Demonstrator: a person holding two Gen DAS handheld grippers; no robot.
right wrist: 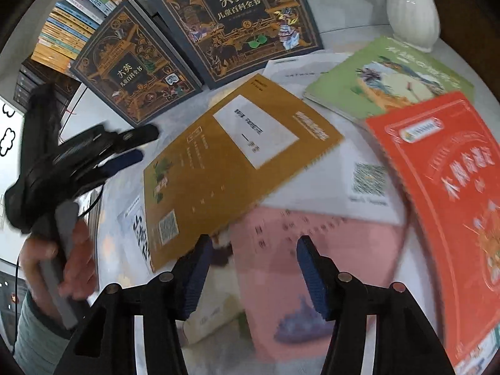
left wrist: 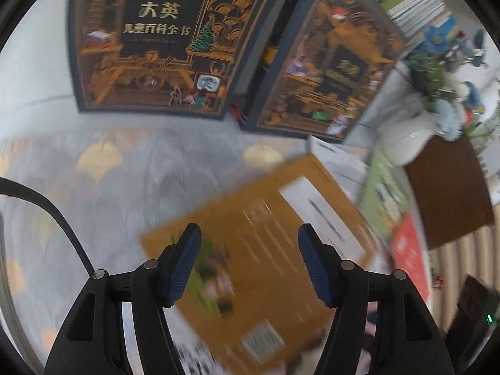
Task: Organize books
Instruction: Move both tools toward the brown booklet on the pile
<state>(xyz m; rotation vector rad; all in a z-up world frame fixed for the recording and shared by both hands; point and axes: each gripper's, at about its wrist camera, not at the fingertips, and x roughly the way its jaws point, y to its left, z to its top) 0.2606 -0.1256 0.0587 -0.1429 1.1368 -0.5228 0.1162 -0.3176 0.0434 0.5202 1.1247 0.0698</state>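
I have both grippers over the loose pile, between picks by my reading. My left gripper (left wrist: 248, 262) hangs with its jaws apart and nothing between them, above the mustard-brown workbook (left wrist: 265, 250), which lies flat on top of the heap, cover up with a white label panel. My right gripper (right wrist: 254, 273) also stands apart and empty, over the pink book (right wrist: 312, 265) and near the workbook's lower corner. In the right wrist view I can see the left gripper from the side, with the hand (right wrist: 62, 256) holding it at the table's left edge.

Two big dark encyclopedia volumes (left wrist: 150, 43) already stand upright against the wall, so I judge the sorting started but mostly ahead: the workbook, the pink book, the orange book (right wrist: 443, 203), the green picture book (right wrist: 390, 75) and some white sheets under them lie overlapping on the grey tablecloth (left wrist: 109, 187).

Next I would take the top workbook. It lies flat, so one jaw must slide under a free edge. The white vase (right wrist: 411, 9) stands just beyond the green book, so I keep clear of it.
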